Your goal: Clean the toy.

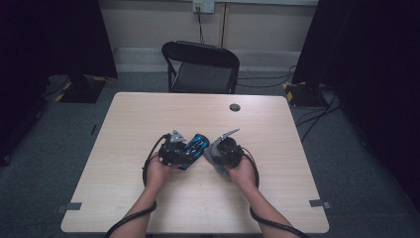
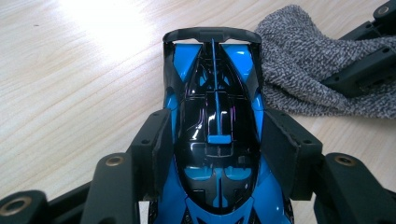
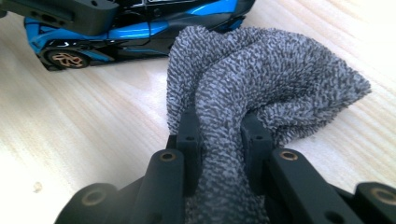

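Note:
A blue and black toy race car (image 2: 217,121) sits on the wooden table (image 1: 148,114), gripped by its sides between the pads of my left gripper (image 2: 217,151). In the high view the toy race car (image 1: 194,144) lies at the table's middle, with the left gripper (image 1: 181,148) on its near-left end. My right gripper (image 3: 219,140) is shut on a bunched grey knitted cloth (image 3: 261,79). That grey cloth (image 1: 213,153) touches the car's right side, with the right gripper (image 1: 223,151) just beside it. In the right gripper view the car (image 3: 140,28) lies just past the cloth.
A black folding chair (image 1: 200,67) stands beyond the table's far edge. A round dark cable hole (image 1: 235,107) sits near the far right of the tabletop. Cables trail from both grippers over the near edge. Dark curtains and stands flank the table.

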### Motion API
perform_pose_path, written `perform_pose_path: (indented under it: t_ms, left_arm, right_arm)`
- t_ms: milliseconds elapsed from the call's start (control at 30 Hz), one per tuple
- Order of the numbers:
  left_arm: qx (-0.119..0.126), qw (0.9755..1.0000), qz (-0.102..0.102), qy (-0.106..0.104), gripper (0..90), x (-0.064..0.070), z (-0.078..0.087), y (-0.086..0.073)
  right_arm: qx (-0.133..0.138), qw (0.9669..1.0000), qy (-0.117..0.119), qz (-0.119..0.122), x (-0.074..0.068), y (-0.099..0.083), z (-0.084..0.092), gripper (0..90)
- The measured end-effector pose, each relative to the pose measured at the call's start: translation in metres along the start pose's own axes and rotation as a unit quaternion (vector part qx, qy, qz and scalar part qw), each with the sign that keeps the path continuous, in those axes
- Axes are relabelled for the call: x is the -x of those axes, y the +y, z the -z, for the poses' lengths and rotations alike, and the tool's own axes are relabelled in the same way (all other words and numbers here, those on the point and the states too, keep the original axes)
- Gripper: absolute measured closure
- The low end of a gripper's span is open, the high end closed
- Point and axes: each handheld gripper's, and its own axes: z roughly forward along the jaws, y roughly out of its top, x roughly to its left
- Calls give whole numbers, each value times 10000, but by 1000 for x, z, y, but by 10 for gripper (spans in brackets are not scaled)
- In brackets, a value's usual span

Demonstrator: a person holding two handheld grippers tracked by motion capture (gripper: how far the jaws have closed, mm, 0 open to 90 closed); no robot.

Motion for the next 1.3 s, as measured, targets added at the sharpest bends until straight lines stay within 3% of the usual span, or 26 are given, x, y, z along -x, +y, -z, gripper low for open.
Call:
perform_pose_path:
  t_ms: [600, 1300]
  left_arm:
    - [17, 10000, -21, 27, 444, 0, 0, 0]
    - [-8, 10000, -41, 54, 443, 1, 0, 0]
  right_arm:
    - [-16, 9992, 190, 352, -22, -1, 0, 742]
    - [22, 9978, 388, 528, -44, -4, -1, 741]
